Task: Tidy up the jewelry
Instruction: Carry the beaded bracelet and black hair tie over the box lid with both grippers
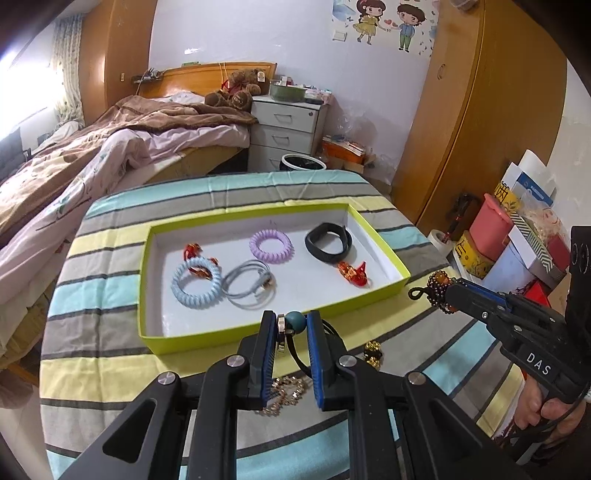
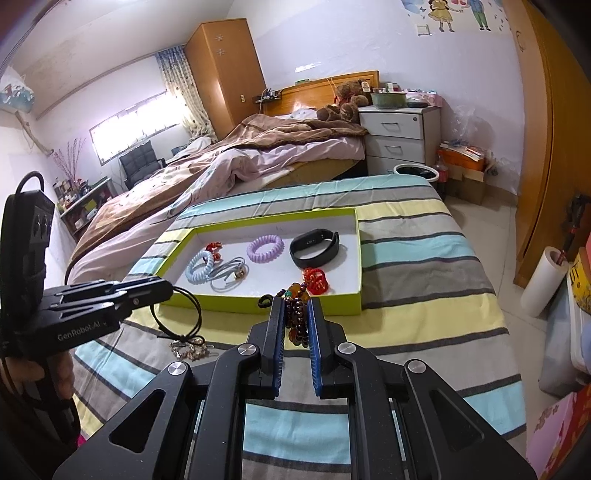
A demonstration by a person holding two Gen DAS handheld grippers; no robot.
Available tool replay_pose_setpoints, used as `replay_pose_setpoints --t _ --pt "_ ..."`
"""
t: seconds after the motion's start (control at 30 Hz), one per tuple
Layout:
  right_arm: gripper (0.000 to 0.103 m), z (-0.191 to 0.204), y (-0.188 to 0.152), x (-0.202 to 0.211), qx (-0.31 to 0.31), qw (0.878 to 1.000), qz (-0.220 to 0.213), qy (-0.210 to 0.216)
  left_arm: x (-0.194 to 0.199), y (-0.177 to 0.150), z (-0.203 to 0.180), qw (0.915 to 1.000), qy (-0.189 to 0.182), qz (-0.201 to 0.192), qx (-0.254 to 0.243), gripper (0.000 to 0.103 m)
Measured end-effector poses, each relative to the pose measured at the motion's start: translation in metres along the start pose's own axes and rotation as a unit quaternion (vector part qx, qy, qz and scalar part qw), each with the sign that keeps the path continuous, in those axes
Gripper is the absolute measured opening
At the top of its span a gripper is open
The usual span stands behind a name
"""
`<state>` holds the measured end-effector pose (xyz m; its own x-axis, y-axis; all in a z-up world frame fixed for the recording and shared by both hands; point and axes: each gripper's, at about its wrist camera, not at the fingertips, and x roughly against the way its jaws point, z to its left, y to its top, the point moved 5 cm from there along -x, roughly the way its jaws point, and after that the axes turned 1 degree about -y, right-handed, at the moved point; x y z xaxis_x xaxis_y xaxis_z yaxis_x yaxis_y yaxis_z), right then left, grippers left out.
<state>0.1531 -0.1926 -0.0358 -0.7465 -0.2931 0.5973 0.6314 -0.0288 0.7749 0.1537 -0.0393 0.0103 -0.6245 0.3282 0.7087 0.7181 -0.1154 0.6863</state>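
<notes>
**Striped cloth, one tray**

A table under a striped cloth [image 1: 122, 332] carries a lime-edged tray [image 1: 155, 334] toward its far side. In front of the tray, a gold chain bracelet [image 1: 286, 395] and a small gold-and-black bead piece [image 1: 373, 355] lie directly on the cloth.

Setting: a bedroom in a home. Evidence: an unmade bed [image 2: 236, 162] with a wooden headboard [image 2: 325, 88] and a teddy bear [image 2: 345, 101] at its head, a white drawer unit [image 2: 400, 134] beside it, tall wooden wardrobes [image 2: 225, 70], a curtained window [image 2: 136, 127] and cartoon wall stickers [image 1: 388, 22]. Work surface is a table under a striped cloth [image 2: 417, 258], with household boxes [image 1: 517, 236] stacked on the floor nearby.
</notes>
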Motion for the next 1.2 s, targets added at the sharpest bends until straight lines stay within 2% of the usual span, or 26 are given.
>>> replay_pose_setpoints --t 0.37,0.6,1.0,1.1,1.2 --pt "0.012 0.010 0.018 -0.007 0.012 1.000 -0.007 0.008 0.007 0.028 0.029 0.9995 0.020 -0.020 0.014 0.017" --pt "0.012 0.014 0.034 -0.028 0.020 1.000 0.001 0.015 0.001 0.039 0.052 0.9988 0.029 -0.023 0.033 0.017" --pt "0.012 0.021 0.035 -0.082 0.034 0.998 0.042 0.015 -0.039 0.067 0.078 0.9981 0.027 -0.011 0.055 0.017" --pt "0.012 0.022 0.033 -0.093 0.040 0.998 0.053 0.015 -0.053 0.072 0.079 0.9981 0.041 -0.006 0.045 0.017" --pt "0.012 0.022 0.030 -0.099 0.047 0.997 0.060 0.015 -0.066 0.076 0.079 0.9985 0.027 -0.003 0.048 0.017"
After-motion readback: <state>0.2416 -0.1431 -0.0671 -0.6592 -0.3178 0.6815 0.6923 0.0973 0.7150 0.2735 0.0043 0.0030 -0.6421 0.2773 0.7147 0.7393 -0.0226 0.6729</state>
